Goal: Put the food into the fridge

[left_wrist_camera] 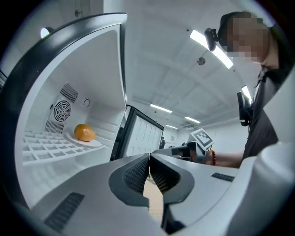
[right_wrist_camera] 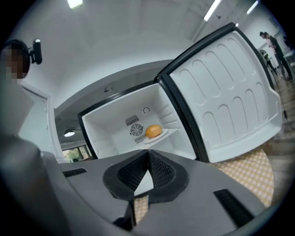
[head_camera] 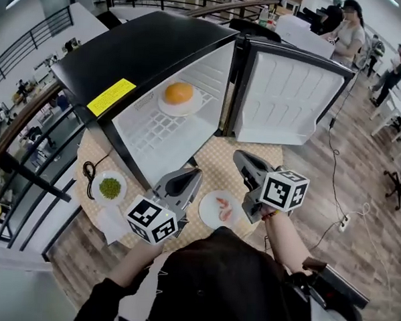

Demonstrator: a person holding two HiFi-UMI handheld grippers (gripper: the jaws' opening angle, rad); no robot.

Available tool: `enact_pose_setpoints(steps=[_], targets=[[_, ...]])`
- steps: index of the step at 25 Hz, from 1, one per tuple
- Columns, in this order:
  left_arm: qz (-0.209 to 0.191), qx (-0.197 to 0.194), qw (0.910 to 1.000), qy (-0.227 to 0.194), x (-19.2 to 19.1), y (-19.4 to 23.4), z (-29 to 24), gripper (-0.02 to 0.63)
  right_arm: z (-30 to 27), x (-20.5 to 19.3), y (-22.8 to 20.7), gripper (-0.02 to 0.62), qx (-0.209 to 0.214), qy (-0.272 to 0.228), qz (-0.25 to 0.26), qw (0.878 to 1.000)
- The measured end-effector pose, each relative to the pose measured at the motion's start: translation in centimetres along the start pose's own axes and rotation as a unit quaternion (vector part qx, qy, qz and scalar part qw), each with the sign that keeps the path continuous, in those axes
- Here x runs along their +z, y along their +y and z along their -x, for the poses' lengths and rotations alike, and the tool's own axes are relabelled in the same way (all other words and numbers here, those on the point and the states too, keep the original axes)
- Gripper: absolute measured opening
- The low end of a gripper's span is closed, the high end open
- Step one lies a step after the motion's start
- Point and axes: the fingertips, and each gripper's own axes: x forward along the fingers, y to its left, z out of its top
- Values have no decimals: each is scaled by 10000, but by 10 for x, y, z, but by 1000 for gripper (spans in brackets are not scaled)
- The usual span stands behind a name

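A small black fridge (head_camera: 142,53) stands open on the round table (head_camera: 217,165), its door (head_camera: 288,94) swung to the right. Inside, an orange food (head_camera: 178,93) lies on a white plate on the wire shelf; the same orange food (left_wrist_camera: 84,132) (right_wrist_camera: 154,131) shows in both gripper views. A white plate of pink food (head_camera: 220,209) sits on the table between my grippers. Far left lies a plate of green peas (head_camera: 110,188). My left gripper (head_camera: 191,176) (left_wrist_camera: 150,159) and right gripper (head_camera: 241,157) (right_wrist_camera: 148,154) both hover before the fridge, shut with nothing held.
A black cable (head_camera: 88,171) lies on the table's left edge. A dark railing (head_camera: 28,120) curves past on the left. People stand at desks (head_camera: 348,33) at the back right. A power strip (head_camera: 345,223) and its cord lie on the wood floor.
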Motion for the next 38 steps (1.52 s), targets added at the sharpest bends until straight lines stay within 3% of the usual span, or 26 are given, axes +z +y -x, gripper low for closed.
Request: enact_pose_setpoints(steps=[5,10,18,28,38], targets=[[163,122,9997,164,-16,-28,-4,15,55,-9,-21,17,-50,14,130,9999],[395,439,9982,54,-27,-71,-18,15,110,7,-25,16,137,-17,484,9987],[467,752,9961,-52,-43,-138,-36,15,181,6,-38,15,418,32,491,9979],[435,1156,9923,-77,-60,-199,-27,15,235,-22,-46,15,710,185,469,9962],[277,1286,9913,-55,-66,-237,-23,15,269,-30,-51,15,836,137,575,9947]])
